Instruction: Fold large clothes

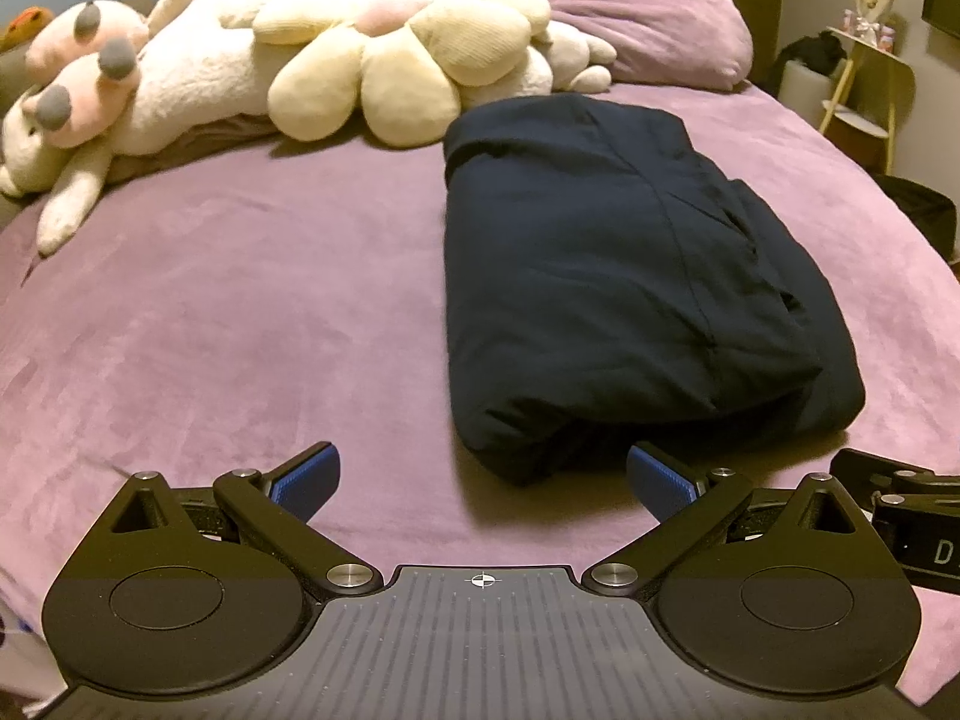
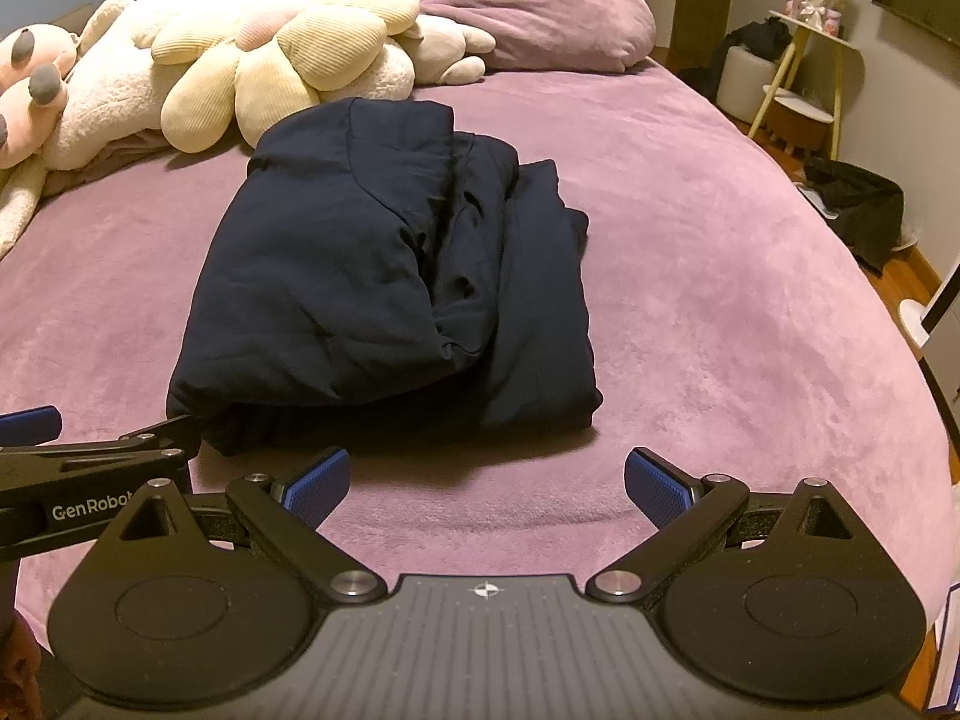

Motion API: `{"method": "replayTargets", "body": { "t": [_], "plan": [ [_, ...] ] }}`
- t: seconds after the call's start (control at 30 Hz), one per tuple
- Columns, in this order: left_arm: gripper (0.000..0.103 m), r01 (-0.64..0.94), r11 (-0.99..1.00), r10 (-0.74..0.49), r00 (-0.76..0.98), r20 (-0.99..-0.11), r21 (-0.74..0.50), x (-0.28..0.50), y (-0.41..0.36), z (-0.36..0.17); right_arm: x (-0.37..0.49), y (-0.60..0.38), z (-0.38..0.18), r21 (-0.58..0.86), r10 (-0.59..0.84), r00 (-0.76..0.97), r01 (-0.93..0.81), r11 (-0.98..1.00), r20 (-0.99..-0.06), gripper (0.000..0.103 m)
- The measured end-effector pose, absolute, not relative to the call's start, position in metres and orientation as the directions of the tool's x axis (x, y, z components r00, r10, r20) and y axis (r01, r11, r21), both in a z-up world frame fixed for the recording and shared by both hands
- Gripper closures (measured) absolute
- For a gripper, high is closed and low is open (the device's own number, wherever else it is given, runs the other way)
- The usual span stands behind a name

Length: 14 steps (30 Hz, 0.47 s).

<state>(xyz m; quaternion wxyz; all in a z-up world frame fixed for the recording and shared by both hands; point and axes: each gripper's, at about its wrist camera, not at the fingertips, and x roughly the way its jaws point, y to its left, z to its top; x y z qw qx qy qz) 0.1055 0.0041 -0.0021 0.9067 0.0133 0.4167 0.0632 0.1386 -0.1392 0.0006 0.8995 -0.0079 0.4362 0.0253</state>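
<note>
A dark navy garment (image 2: 384, 276), thick and padded like a coat or quilted jacket, lies in a compact bundle near the middle of the purple bed (image 2: 750, 330), its long axis running from near to far. It already looks folded lengthwise, with one layer lapped over another and a looser edge spilling out on its right side. Both grippers are empty and spread wide: the left gripper (image 1: 483, 483) hovers just short of the bundle's near left corner, and the right gripper (image 2: 486, 483) sits just short of its near right edge, neither touching the cloth. Plush toys, among them a flower-shaped cushion (image 1: 390, 60), and a purple pillow (image 2: 540, 18) line the far end of the bed, well clear of the garment. The work seems to be late in the folding, either between folds or at the finish. If another fold is wanted, the next move calls for each gripper to pinch a near corner through all the layers and carry that end over toward the far end; the bulky, slippery-looking fabric may spring back or slide apart.
</note>
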Motion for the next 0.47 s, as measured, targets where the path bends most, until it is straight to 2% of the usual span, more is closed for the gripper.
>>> {"method": "replayTargets", "body": {
  "t": [0.47],
  "plan": [
    [0.0, -0.085, 0.992, 0.122, 0.655, -0.746, 0.088, 0.1046, -0.0002, 0.0016, 0.1384, -0.1394, 0.0007, 0.005, 0.032, 0.62, -0.045, 0.999, -0.784, 0.004]
  ]
}}
